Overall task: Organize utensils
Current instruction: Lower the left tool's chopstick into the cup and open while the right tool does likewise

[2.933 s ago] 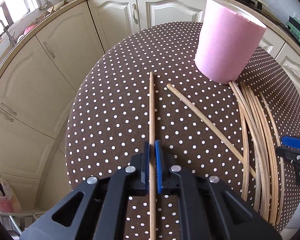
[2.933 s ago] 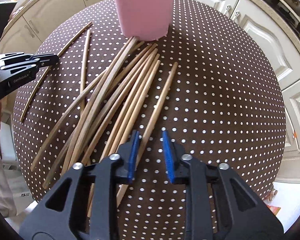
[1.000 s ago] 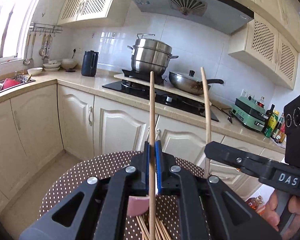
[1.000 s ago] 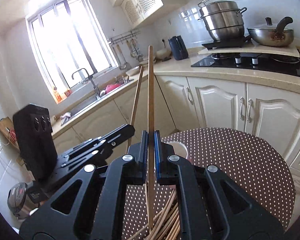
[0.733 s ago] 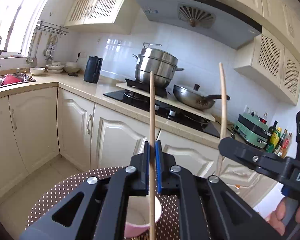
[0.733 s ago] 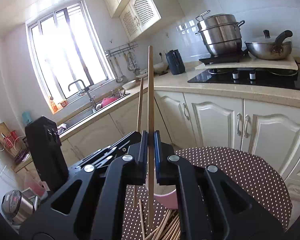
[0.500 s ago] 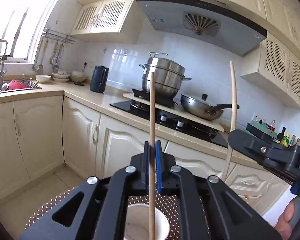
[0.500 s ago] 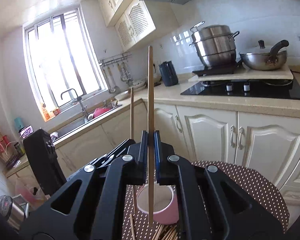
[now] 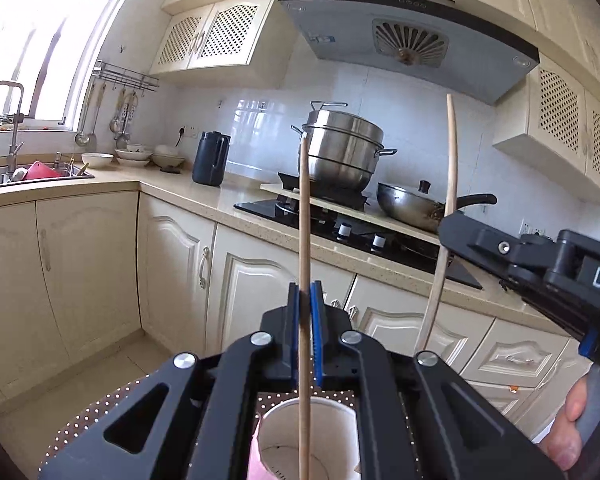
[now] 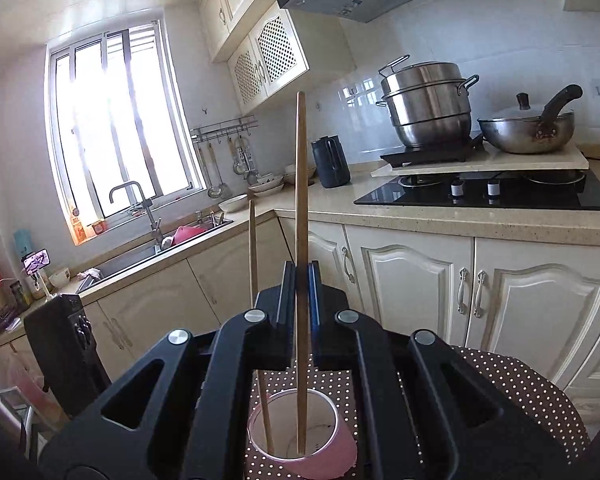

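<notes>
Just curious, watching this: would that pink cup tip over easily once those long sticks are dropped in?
Probably somewhat. The pink cup looks thin-walled and light, and both chopsticks rise far above its rim, so leaning sticks could lever it over. Its wide mouth suggests some stability.

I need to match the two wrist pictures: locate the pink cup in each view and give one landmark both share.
Left wrist view: the pink cup sits at the bottom centre, under the left gripper, mouth open upward.
Right wrist view: the pink cup is at the bottom centre on the dotted tablecloth, both chopstick tips inside it.
Shared landmark: the steel steamer pot on the stove.
</notes>
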